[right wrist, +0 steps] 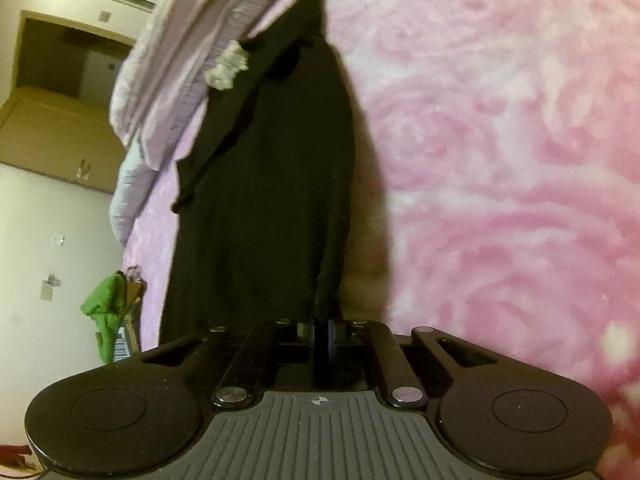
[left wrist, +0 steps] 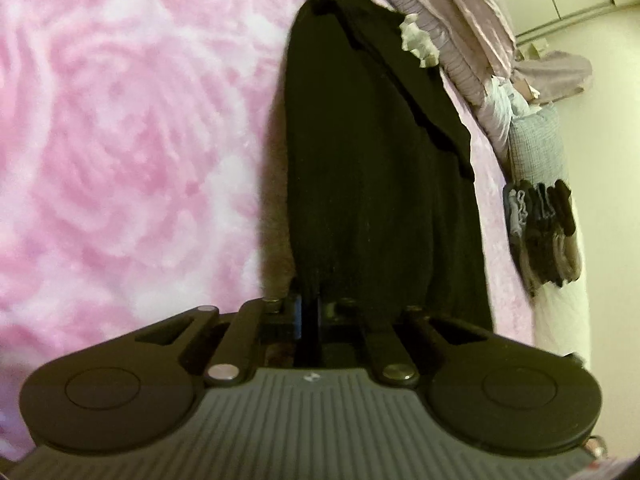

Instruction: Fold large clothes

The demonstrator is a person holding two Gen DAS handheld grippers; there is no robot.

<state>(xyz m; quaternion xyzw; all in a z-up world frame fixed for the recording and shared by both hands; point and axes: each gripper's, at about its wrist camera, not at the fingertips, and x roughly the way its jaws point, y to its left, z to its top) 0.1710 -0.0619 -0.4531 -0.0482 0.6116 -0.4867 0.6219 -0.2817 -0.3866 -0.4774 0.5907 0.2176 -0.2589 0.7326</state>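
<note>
A large black garment (left wrist: 368, 168) hangs lifted above a pink rose-patterned bedspread (left wrist: 120, 120). My left gripper (left wrist: 311, 312) is shut on one of its edges, with the cloth running away from the jaws. In the right wrist view the same black garment (right wrist: 272, 168) stretches away from my right gripper (right wrist: 320, 330), which is shut on another part of its edge. A sleeve or flap (right wrist: 224, 136) droops off its left side. The pink bedspread (right wrist: 500, 160) lies behind it.
Lilac bedding and pillows (left wrist: 460, 20) are heaped along the bed's far edge, with a small white ruffled cloth (left wrist: 418, 40) beside the garment. A stack of folded dark clothes (left wrist: 540, 236) sits near the bed's edge. A green cloth (right wrist: 106, 312) hangs over something off the bed; a wooden cabinet (right wrist: 52, 136) stands behind.
</note>
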